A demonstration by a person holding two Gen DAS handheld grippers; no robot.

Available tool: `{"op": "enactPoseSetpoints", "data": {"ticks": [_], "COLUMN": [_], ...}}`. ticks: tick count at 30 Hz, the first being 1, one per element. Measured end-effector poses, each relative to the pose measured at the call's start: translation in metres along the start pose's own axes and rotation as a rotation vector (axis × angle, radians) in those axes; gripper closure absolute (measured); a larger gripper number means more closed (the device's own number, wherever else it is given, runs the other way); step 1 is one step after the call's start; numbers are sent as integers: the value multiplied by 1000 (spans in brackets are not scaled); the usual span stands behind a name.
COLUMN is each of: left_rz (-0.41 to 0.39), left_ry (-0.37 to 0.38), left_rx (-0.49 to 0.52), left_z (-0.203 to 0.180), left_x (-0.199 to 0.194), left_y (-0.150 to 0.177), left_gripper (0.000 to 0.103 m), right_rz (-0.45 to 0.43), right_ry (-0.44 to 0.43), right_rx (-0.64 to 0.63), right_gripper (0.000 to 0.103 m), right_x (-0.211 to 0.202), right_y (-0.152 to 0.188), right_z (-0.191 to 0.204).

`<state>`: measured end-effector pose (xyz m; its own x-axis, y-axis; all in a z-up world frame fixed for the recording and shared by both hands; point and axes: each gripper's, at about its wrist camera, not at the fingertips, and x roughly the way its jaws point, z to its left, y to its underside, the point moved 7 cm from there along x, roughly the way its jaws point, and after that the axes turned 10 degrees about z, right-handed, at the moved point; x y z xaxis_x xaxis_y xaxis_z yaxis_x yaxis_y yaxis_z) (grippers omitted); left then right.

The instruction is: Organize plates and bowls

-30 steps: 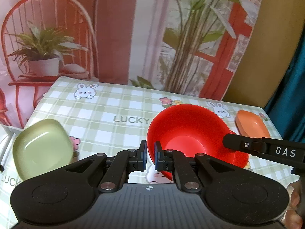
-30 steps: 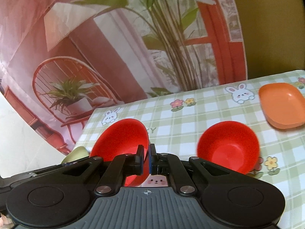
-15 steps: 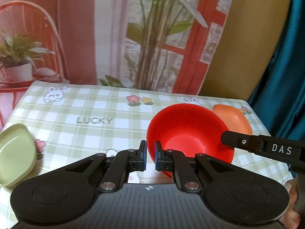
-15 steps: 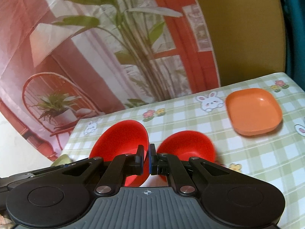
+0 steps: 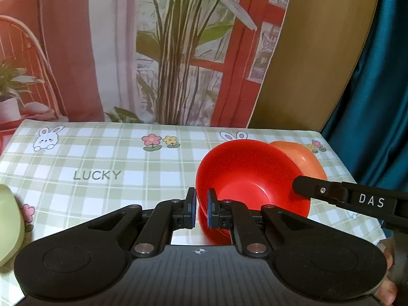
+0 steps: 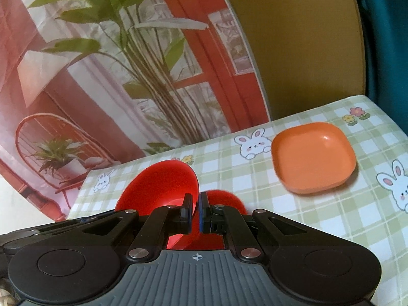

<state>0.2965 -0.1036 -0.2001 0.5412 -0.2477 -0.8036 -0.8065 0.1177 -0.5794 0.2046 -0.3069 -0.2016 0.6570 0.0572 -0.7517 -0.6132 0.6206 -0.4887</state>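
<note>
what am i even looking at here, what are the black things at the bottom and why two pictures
The black things are hand-held grippers: a person holds one in each hand, and each carries a camera looking forward along its two fingers. So one picture is the left gripper's view and the other is the right gripper's.

Both grippers are shut on the rim of the same red bowl, one on each side. In the left view, the right gripper reaches in from the right edge.

In the right view a second red bowl shows just behind the fingers. Below is a table with a checked bunny cloth. An orange dish sits on it, and a green dish shows at the left view's edge.
</note>
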Motion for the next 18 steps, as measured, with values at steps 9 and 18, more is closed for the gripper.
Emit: {"op": "enactPoseSetpoints", "data": {"ticks": [9,18], "left_rz": [35,65], "left_ry": [-10,-37], "left_rx": [40,76], "left_z": [-7,-10], "left_x": [19,39], "left_y": [1,4], "left_gripper": [93,93], "right_rz": [8,54], "right_ry": [15,46], "right_rx": [16,45], "right_gripper": [99,98], "right_x": [13,36], "right_y": [-7,6], "right_z": [-16,-34]}}
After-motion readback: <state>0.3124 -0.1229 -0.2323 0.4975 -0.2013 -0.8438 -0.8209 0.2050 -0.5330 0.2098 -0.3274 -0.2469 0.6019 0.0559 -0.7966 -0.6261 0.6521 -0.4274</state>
